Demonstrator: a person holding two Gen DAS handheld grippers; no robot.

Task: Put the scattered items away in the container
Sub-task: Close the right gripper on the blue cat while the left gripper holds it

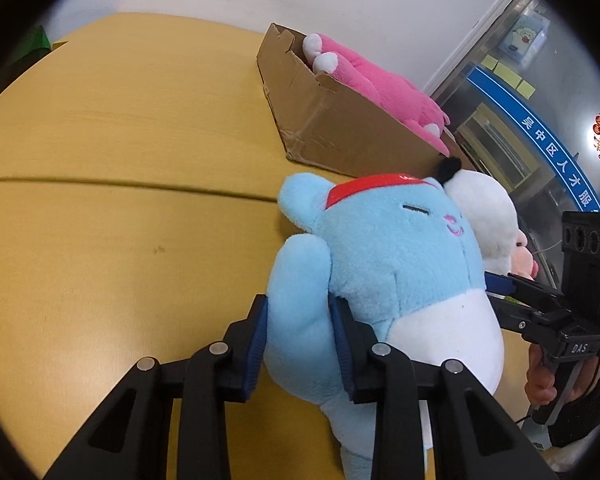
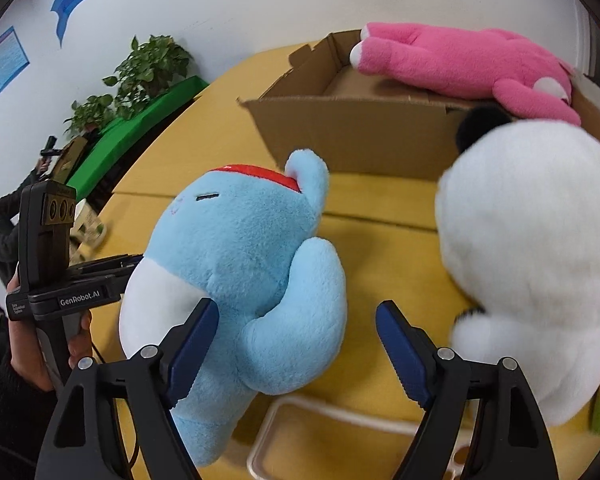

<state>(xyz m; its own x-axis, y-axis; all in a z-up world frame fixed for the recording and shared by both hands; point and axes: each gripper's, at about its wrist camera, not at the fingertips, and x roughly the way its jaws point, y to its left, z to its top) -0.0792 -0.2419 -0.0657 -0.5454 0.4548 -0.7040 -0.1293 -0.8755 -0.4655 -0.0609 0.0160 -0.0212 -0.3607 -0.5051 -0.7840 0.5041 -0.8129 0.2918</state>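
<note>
Our left gripper (image 1: 300, 344) is closed on one arm of the blue plush toy (image 1: 384, 276), with the soft arm squeezed between the two blue pads. The body of the toy hangs to the right of this gripper and appears to be lifted off the yellow surface (image 1: 120, 140). Our right gripper (image 2: 296, 344) stands open and holds nothing. The same blue plush toy (image 2: 236, 264) is just ahead of it, with one side near its left finger, while the white plush toy (image 2: 532, 256) sits close in front and to the right.

The cardboard box (image 1: 340, 120) is ahead of the left gripper and a little to the right, beyond the toys. A pink plush toy (image 1: 380, 84) already lies on top of it and reaches over the rim.

We see some risks from here. The grip is only on a thin, soft arm, so the heavy body may swing or slip out when we carry it forward. The white toy seems to touch the blue one, though the view is too distorted to be sure; if so, it could be dragged or pushed aside. The pink toy covers much of the opening, so the blue one may land on it and roll back out.
</note>
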